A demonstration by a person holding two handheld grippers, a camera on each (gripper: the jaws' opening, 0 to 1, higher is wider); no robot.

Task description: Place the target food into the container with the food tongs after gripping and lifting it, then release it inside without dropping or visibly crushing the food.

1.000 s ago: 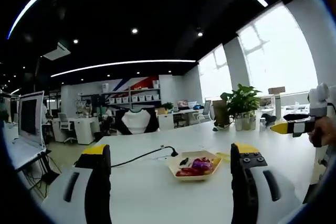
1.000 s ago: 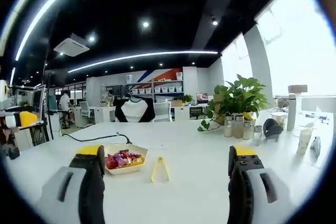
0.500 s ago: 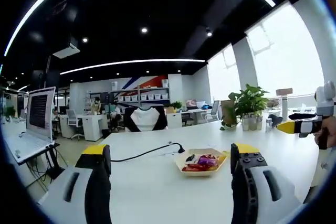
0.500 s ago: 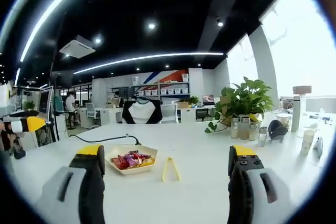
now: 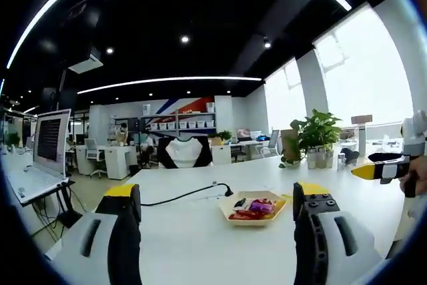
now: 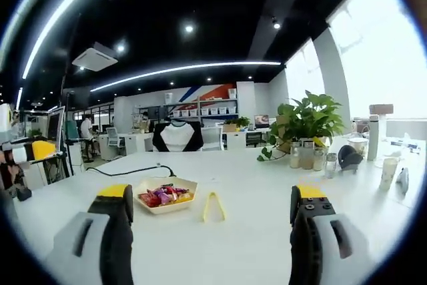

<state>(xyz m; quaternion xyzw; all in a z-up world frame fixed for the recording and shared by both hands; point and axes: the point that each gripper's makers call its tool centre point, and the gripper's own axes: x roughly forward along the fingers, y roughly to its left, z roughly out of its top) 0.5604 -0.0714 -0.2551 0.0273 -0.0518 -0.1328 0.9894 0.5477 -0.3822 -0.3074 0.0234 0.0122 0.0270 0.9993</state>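
Since a second ago both views have drifted only slightly; nothing on the white bench has moved. The tray of wrapped sweets sits mid-bench, yellow tongs just beside it, untouched. Both grippers' fingers stand wide apart, empty. A hurried grab could skid the tongs away.

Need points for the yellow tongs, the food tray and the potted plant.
yellow tongs (image 6: 213,206): right gripper view, between the two arms' ends.
food tray (image 6: 152,206): right gripper view, near rim.
potted plant (image 6: 303,117): right gripper view, leaves.
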